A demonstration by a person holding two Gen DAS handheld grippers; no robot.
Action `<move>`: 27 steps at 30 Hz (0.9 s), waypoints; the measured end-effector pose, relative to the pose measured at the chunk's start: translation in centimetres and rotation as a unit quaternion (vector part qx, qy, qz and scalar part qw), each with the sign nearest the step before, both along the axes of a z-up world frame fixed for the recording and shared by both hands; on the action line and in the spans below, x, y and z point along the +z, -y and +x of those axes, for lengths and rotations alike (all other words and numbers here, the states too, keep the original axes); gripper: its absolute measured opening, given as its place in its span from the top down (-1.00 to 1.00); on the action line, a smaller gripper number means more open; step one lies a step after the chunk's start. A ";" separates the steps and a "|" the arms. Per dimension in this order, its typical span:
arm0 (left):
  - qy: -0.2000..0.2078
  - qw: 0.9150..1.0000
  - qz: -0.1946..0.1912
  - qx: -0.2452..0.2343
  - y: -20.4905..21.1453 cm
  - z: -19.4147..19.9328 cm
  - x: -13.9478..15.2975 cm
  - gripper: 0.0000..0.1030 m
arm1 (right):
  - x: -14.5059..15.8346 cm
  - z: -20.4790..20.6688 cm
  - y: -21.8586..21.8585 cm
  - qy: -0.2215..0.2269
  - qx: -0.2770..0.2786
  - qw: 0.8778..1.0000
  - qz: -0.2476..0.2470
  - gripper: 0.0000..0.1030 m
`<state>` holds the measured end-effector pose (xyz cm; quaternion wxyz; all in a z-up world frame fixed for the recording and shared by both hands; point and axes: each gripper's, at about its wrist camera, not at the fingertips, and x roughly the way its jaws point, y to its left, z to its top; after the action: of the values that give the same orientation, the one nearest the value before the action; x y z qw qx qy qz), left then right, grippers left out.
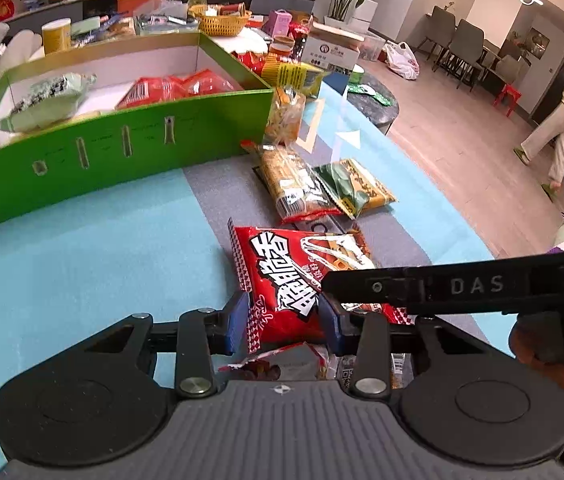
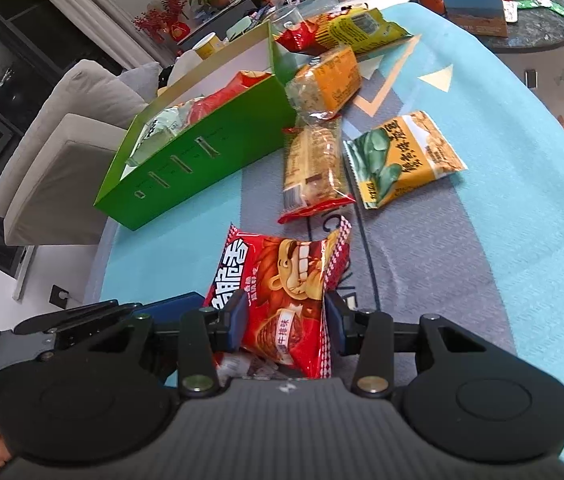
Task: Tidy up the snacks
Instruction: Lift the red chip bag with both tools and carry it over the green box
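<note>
basically both clamped on one red snack bag (image 1: 282,280): left gripper (image 1: 284,316) and right gripper (image 2: 286,320), low over table (image 1: 82,260), near green box (image 1: 122,148). risked tearing or dropping if pulled apart.

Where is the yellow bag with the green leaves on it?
The yellow bag with green leaves lies flat on the blue-and-grey mat, right of the clear cracker packet and beyond the red bag both grippers pinch.
</note>
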<state>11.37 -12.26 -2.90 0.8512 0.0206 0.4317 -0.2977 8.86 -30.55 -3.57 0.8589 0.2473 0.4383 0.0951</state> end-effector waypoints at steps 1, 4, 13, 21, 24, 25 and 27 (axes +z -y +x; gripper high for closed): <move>0.003 1.000 0.000 0.000 -0.1 -0.1 0.1 0.31 | 0.1 0.1 -0.1 0.001 0.001 1.000 0.000 -0.13; 0.006 1.000 0.000 0.005 -0.4 -0.1 0.3 0.31 | 0.3 0.3 -0.3 0.004 0.005 1.000 0.001 -0.13; -0.014 0.999 0.023 0.030 -0.3 0.6 -1.0 -0.05 | -0.7 0.3 0.4 -0.011 0.002 1.000 0.001 -0.13; -0.003 1.000 0.016 0.008 0.5 0.0 -0.6 0.35 | 0.1 0.5 -0.8 0.009 0.017 0.999 -0.030 -0.07; 0.014 1.000 0.014 0.014 0.2 -0.3 0.6 0.35 | 1.3 0.7 -1.3 0.031 0.024 0.998 -0.043 -0.07; 0.022 1.000 0.012 0.018 0.0 -0.3 1.2 0.35 | 1.8 0.9 -1.4 0.038 0.026 0.998 -0.043 -0.07; 0.035 0.999 0.008 0.024 -0.3 -0.2 2.3 0.35 | 2.8 1.4 -1.6 0.052 0.031 0.997 -0.040 -0.07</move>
<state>11.13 -11.94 -0.63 0.8727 0.0272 0.4040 -0.2728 10.29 -28.95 -0.80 0.8861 0.1940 0.4043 0.1172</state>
